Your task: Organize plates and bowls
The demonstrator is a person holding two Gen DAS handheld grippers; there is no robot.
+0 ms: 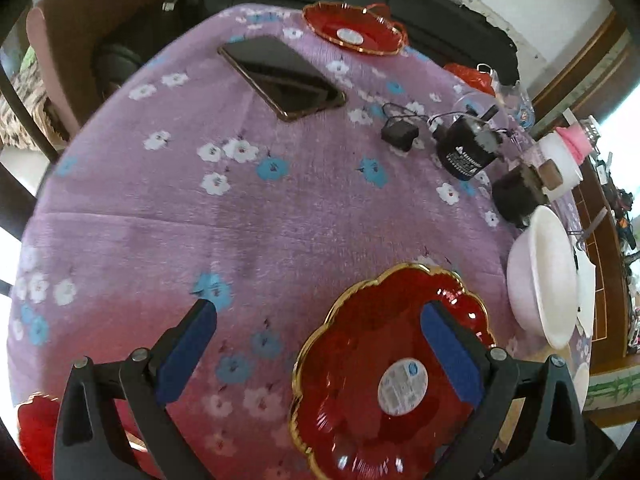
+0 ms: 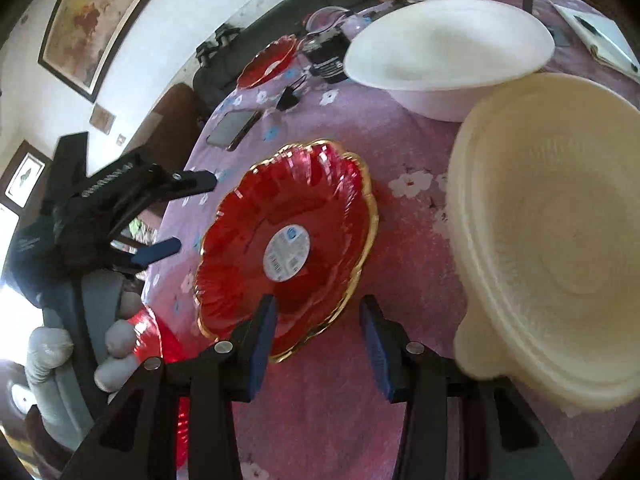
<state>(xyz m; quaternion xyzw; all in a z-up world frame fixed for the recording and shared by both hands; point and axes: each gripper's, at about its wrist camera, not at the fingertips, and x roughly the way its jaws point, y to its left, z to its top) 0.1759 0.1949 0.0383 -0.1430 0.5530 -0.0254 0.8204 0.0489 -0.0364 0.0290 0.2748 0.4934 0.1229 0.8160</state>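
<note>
The red plate [image 2: 286, 240] is lying flat on the bench [image 1: 280, 216], just beyond the tips of the right hand-held gripper [image 2: 318, 344], whose blue-padded jaws are standing partly apart with nothing between them, the left pad hanging over the plate's near rim. The left hand-held gripper [image 1: 320, 356] is hovering with its jaws spread wide and holding nothing; its right finger is hanging over that same plate, its left finger over bare cloth. The plate is glossy, translucent red, scalloped like a flower with a gilt edge and a round white sticker [image 2: 287, 253] in its middle. A purple floral cloth [image 1: 140, 240] is covering the bench. To the right a cream plastic bowl [image 2: 560, 240] with a ribbed rim is sitting close, and a smooth white bowl [image 2: 444, 56] is lying farther off. At the far edge another red plate [image 1: 354, 30] is resting, with a dark phone [image 1: 280, 76], a small black charger [image 1: 400, 134] and a black cylinder [image 1: 464, 152] between.
</note>
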